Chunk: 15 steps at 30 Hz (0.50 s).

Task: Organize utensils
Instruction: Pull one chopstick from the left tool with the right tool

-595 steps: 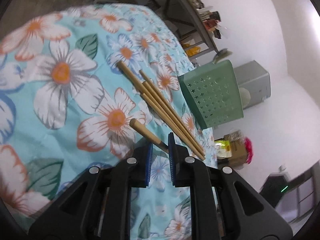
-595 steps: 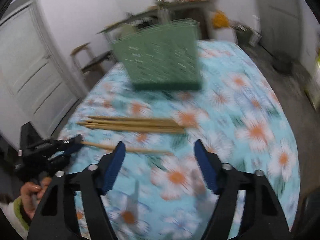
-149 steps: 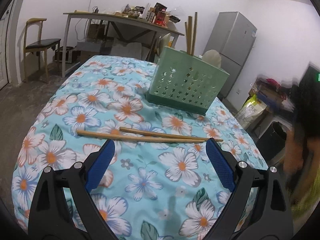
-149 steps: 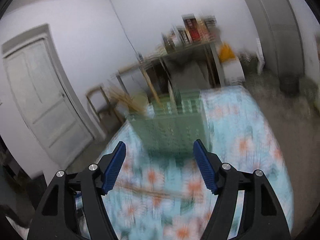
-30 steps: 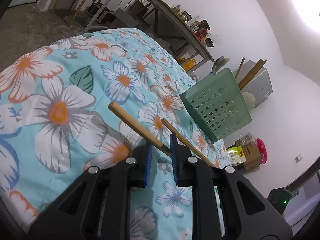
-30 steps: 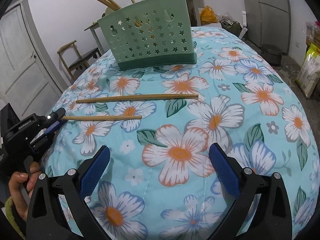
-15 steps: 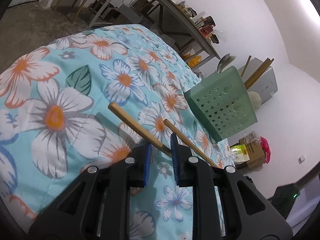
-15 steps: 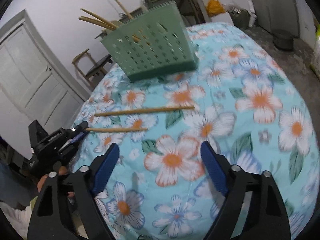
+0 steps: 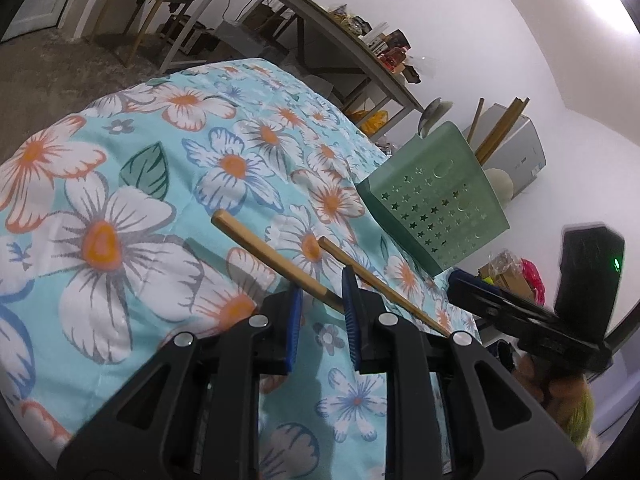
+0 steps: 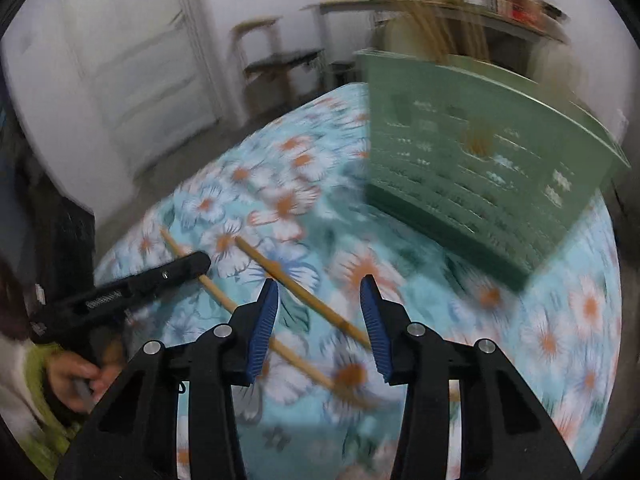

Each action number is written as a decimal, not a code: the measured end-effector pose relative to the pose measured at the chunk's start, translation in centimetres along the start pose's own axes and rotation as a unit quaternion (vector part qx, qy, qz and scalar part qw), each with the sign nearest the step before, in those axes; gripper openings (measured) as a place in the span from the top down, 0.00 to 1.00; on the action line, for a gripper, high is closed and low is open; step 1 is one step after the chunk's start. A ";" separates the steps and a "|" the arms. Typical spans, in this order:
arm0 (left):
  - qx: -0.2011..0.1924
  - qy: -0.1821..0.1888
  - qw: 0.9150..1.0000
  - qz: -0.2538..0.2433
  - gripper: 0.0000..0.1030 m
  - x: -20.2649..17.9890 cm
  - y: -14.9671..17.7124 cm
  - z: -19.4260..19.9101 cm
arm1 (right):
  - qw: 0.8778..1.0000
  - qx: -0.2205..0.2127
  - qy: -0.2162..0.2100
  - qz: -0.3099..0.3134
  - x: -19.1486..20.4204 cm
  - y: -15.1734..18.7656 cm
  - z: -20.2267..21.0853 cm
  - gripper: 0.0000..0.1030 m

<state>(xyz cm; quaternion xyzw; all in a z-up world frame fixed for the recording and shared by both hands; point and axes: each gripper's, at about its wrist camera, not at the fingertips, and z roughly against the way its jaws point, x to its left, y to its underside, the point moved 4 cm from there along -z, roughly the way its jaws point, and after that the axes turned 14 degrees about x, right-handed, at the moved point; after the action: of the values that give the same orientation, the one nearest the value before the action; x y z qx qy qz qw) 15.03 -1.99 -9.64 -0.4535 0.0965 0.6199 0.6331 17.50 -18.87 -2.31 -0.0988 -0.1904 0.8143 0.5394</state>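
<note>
two chopsticks remain outside the green basket: our left gripper still pinches one chopstick, while our right gripper, wide a second ago, has swung over the second chopstick, jaws closing around it, untouched.

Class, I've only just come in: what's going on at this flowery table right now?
A person is tidying chopsticks into a green basket, with a gripping tool in each hand. The left tool is shut on one chopstick, lifted at an angle over the floral cloth. The right tool hangs above the other chopstick, which lies on the cloth; its jaws are closing, not yet pressing it. More chopsticks already stand in the basket.
</note>
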 end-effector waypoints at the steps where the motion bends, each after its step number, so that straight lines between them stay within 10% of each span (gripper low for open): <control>1: -0.001 -0.001 1.000 -0.004 0.80 -0.1 0.0 0.0 | 1.000 0.011 0.001 0.018 0.3 -0.6 -0.7 0.60; 15: -0.007 -0.001 1.000 -0.022 0.80 -0.4 0.0 -0.2 | 0.970 0.118 -0.028 0.212 4.5 -3.4 -6.3 0.78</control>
<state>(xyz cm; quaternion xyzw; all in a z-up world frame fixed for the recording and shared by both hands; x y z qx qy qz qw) 15.08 -2.36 -9.48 -0.4588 0.0816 0.6072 0.6436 20.91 -12.32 -6.36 -0.0499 -0.0823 0.9292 0.3568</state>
